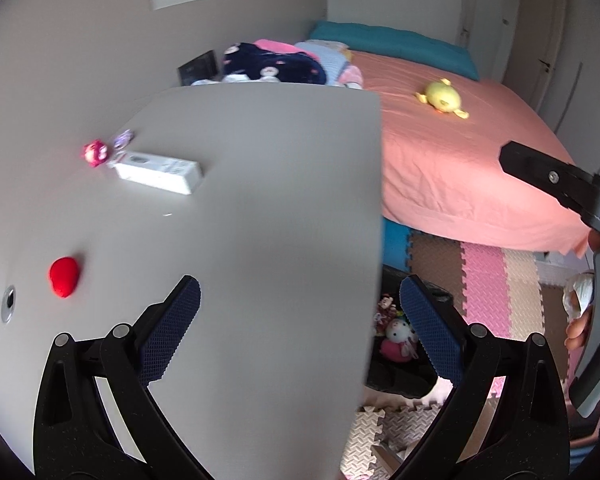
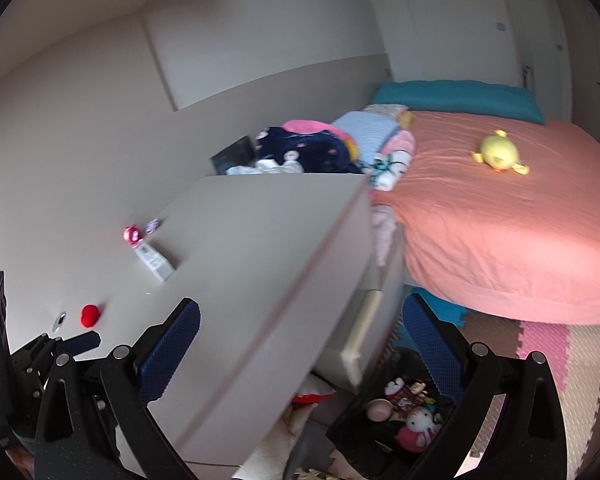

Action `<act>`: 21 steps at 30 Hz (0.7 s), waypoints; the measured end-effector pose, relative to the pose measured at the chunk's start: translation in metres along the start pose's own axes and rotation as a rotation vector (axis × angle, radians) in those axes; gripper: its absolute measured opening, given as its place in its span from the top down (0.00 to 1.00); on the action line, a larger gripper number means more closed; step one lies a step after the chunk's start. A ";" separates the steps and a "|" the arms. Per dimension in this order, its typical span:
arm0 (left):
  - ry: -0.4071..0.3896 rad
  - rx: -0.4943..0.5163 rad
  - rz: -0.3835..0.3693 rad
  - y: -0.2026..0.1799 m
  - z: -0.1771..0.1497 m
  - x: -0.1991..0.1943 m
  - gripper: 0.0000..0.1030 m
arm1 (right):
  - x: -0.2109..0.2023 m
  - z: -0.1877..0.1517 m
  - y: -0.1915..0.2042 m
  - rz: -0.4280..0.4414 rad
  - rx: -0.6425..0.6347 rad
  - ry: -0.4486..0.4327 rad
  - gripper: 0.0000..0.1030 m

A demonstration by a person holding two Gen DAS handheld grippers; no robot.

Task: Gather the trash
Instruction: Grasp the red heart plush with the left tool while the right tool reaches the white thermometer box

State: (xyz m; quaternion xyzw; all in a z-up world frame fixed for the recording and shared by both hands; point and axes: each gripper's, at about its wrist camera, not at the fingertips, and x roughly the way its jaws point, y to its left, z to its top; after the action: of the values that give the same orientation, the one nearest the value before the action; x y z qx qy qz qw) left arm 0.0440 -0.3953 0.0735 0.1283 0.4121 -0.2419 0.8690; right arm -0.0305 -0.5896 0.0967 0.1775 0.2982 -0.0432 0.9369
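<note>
Left wrist view: left claw (image 1: pixel 300 320) spread, empty, over worktop (image 1: pixel 260 200). Right claw (image 2: pixel 300 344) also spread, empty. Likely trash, a red lump (image 1: pixel 64 276) and white box (image 1: pixel 160 170), lay untouched. Search step; next move calls for reaching left and closing on one.

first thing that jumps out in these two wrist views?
The salmon-pink bed fills the right side, with a yellow plush toy lying on top. On the grey desk at left, a bright red object sits near the wall, beyond it a white box. Both the left gripper and right gripper are open, empty.
</note>
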 end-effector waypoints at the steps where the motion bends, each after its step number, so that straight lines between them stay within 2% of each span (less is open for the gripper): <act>1: -0.001 -0.015 0.012 0.009 -0.001 0.000 0.06 | 0.005 0.001 0.009 0.015 -0.008 0.002 0.02; 9: 0.000 -0.155 0.109 0.088 -0.011 0.003 0.06 | 0.035 0.000 0.060 0.080 -0.059 0.038 0.02; 13: -0.010 -0.220 0.195 0.128 -0.017 0.006 0.06 | 0.055 -0.004 0.090 0.102 -0.101 0.071 0.02; 18: 0.006 -0.323 0.226 0.178 -0.027 0.015 0.06 | 0.074 -0.010 0.125 0.112 -0.197 0.092 0.02; 21: 0.012 -0.346 0.242 0.197 -0.028 0.021 0.06 | 0.088 -0.010 0.138 0.137 -0.197 0.132 0.02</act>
State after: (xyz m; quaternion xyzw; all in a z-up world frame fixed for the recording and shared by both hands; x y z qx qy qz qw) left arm 0.1408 -0.2230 0.0442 0.0272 0.4342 -0.0604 0.8984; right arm 0.0618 -0.4547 0.0811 0.1070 0.3490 0.0622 0.9289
